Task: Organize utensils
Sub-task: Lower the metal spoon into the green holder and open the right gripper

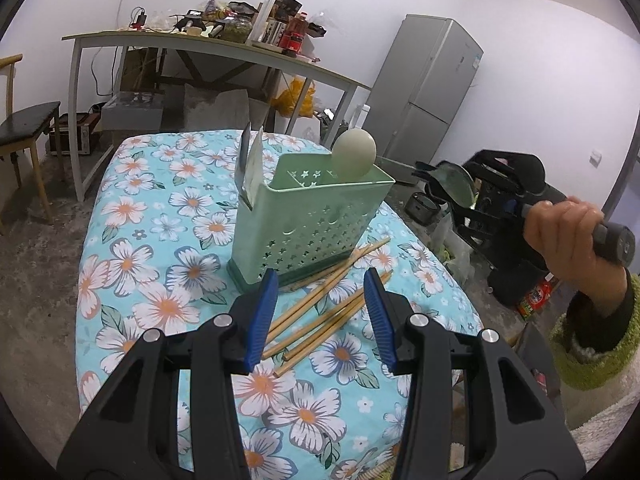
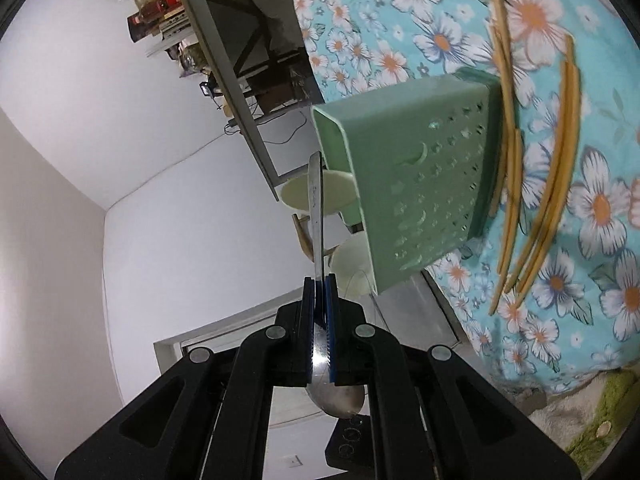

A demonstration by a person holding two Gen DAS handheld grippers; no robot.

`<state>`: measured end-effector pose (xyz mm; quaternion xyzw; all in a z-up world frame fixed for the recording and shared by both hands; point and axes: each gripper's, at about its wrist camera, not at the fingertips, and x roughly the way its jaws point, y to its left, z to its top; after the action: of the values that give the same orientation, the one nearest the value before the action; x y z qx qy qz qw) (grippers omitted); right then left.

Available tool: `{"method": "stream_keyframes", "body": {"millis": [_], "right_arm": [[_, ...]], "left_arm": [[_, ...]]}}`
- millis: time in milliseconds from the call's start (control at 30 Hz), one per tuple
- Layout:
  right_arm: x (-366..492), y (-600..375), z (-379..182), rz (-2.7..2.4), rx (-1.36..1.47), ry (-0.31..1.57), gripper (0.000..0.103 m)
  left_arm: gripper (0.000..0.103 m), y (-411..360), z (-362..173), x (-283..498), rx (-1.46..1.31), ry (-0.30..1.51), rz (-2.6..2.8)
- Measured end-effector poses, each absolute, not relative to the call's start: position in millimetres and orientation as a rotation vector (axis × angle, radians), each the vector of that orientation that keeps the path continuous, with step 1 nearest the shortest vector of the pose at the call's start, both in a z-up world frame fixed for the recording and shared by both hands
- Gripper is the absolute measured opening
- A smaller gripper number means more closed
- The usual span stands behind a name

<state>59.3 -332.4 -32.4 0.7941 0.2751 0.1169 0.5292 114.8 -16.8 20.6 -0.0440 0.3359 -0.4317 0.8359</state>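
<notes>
A pale green perforated utensil holder (image 1: 312,216) stands upright on the floral tablecloth (image 1: 160,240). A cream spoon bowl (image 1: 354,154) sticks out of its far right corner, and two flat metal blades (image 1: 250,164) rise at its left side. Several wooden chopsticks (image 1: 320,312) lie loose in front of it. My left gripper (image 1: 320,280) hovers open just above them, gripping nothing. My right gripper (image 2: 320,284) is shut on a metal spoon (image 2: 316,216), bowl toward the camera, handle tip near the holder's (image 2: 416,184) open top. The right wrist view is rolled sideways.
A hand (image 1: 568,232) with a green fuzzy sleeve holds the right gripper off the table's right edge. Behind stand a cluttered long table (image 1: 224,48), a grey fridge (image 1: 428,88) and a wooden chair (image 1: 24,128). Dark pots and bags sit on the floor at right.
</notes>
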Motion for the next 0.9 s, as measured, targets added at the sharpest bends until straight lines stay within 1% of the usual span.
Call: {"method": "stream_keyframes", "body": {"millis": [200,233,267,367,500,600,700,733,767,800,867,900], "right_arm": [[52,-329,-44,0.269,1.959,0.635,0.006],[51,-328,-44,0.273,1.958,0.636,0.006],[51,-328,-44,0.274,1.956,0.636,0.006],[51,-325,-42,0.292,1.944,0.633,0.006],[49,-322,-46,0.315,1.955,0.621,0.006],[47,-323,-52,0.328,1.987,0.599,0.006],[47,-324,-58,0.347,2.016,0.578,0.006],[47,-324,-59,0.355,2.024,0.570,0.006],[48,-324,-60,0.356,2.027,0.568,0.006],[48,-324,-61,0.359,2.032,0.564,0.006],[49,-324,-64,0.365,2.044,0.559,0.006],[49,-324,-65,0.369,2.048,0.557,0.006]], "left_arm": [[0.043,-28,22,112,-0.090,0.702,-0.962],[0.045,-32,23,108,-0.077,0.677,-0.994],[0.050,-36,26,104,-0.069,0.657,-1.030],[0.055,-46,36,96,-0.106,0.609,-1.167],[0.055,-68,51,94,-0.150,0.549,-1.271],[0.055,-92,51,101,-0.148,0.581,-1.292],[0.051,-107,48,107,-0.145,0.617,-1.288],[0.049,-110,46,110,-0.149,0.630,-1.282],[0.043,-113,45,112,-0.153,0.644,-1.275],[0.039,-115,43,116,-0.162,0.662,-1.269],[0.027,-119,38,121,-0.173,0.685,-1.253],[0.024,-119,37,123,-0.175,0.694,-1.247]]}}
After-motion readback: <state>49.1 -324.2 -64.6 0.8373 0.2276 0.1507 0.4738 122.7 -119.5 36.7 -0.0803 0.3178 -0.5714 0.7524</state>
